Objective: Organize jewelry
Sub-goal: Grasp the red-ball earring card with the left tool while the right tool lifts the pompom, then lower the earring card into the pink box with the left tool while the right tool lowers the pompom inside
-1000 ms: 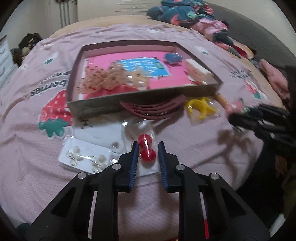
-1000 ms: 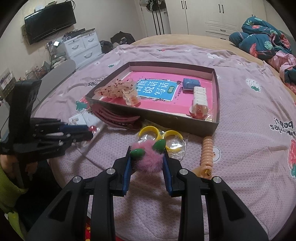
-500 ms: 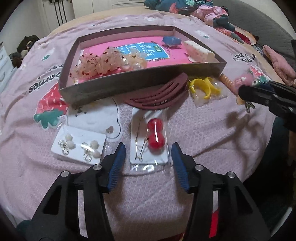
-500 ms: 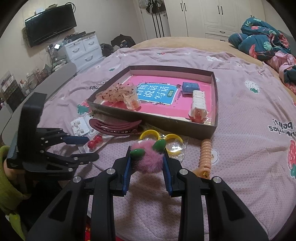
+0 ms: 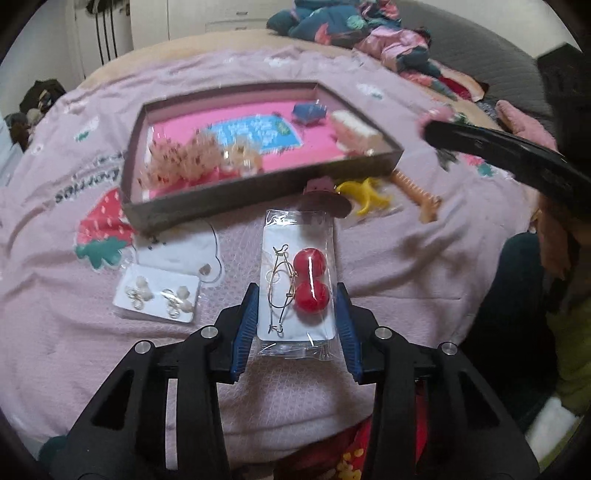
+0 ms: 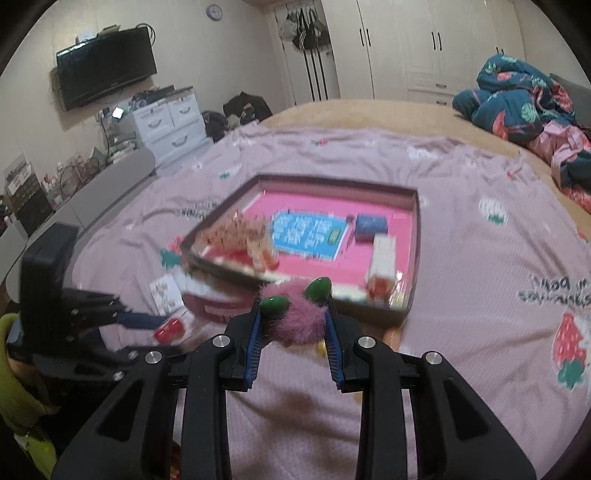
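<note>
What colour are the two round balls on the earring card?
The balls are shiny red. They show best in the left wrist view, between the left gripper's fingers.

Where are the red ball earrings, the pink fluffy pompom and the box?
red ball earrings (image 5: 310, 279), left wrist view, between the two balls.
pink fluffy pompom (image 6: 298, 322), right wrist view, fur middle.
box (image 5: 236, 199), left wrist view, near wall.

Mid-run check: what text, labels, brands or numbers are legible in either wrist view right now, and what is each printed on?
Nothing reads cleanly.
Pink strawberry-print bedspread: dark lettering appears upside down beside a strawberry; letters too smeared to quote.
Blue label on the pink liner of the shallow brown tray: white characters, motion-blurred, unreadable.
Clear packet of red bead earrings, between the left gripper fingers: no print visible.
Round wall clock: too small.
</note>
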A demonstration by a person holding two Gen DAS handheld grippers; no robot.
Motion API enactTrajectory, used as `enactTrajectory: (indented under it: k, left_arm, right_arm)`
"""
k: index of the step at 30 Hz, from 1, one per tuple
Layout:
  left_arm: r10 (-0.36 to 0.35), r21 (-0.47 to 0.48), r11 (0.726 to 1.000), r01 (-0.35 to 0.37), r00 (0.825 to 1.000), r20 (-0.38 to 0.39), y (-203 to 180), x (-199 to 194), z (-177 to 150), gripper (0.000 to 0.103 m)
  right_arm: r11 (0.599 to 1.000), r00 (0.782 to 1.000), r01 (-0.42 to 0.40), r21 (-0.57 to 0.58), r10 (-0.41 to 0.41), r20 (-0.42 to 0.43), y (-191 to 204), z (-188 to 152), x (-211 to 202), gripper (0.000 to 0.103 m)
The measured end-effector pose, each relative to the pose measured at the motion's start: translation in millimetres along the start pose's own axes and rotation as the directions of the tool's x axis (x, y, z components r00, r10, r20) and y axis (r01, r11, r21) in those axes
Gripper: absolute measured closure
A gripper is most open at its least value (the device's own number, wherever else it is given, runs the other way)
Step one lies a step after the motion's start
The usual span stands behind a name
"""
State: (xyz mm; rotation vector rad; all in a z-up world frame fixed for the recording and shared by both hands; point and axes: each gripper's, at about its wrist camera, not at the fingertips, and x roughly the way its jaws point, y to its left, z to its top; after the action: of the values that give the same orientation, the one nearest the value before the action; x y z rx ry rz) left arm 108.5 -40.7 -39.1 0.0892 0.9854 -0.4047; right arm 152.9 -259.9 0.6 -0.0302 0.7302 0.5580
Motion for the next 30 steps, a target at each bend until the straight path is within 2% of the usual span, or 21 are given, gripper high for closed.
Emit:
enactTrajectory:
  k: [8,18,27,30]
  left_arm:
    - [0.03,-0.011,1.0,-0.029,0.994,0.101,10,-30,24,0.071]
    - [0.069,-0.075,0.996,-0.055,0.978,0.197,36,-43,66,0.071]
    - [0.111,-0.173,0.982,-0.07,0.964,0.243,67,-29,108,0.071]
    - [0.108,-0.208,0.976,-0.057,0.964,0.241,78,-18,117,0.071]
  right_arm:
    - [1.0,0.997,0.011,-0.01,-0.01,0.077,-5,39,-7,0.075]
    - [1.0,0.994,0.012,-0.005,-0.012,0.112,-8,66,0,0.075]
    - [0.999,0.993,0.032,0.007,-0.033,0.118,-14,90,20,0.075]
    - [0.999,0.994,0.029,0.034,-0.033,0.106,-20,92,35,0.075]
